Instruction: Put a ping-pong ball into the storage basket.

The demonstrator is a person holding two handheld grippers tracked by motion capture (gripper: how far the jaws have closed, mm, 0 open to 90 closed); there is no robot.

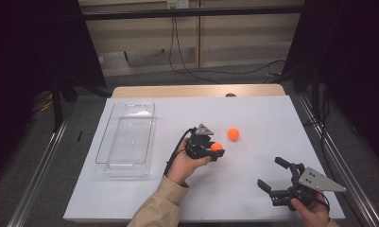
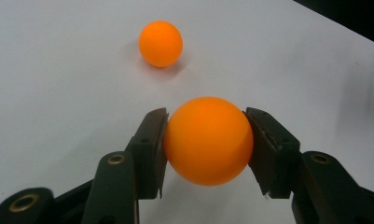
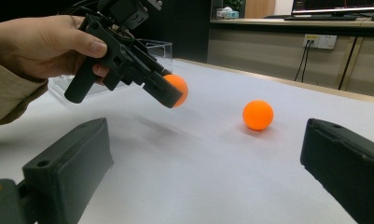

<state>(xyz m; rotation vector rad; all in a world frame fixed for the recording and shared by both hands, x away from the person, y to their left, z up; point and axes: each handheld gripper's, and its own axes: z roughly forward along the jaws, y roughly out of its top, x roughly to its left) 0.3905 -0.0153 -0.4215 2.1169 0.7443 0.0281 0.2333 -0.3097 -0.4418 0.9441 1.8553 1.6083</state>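
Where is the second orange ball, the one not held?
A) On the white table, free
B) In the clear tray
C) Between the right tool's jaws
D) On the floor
A: the free ball rests on the table, while the left tool grips the other ball.

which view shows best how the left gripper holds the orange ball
The left gripper view: the held ball sits large between both pads, pressed on either side. The high view shows it small at the left gripper tip. The right gripper view shows it from the side, half hidden by a jaw.
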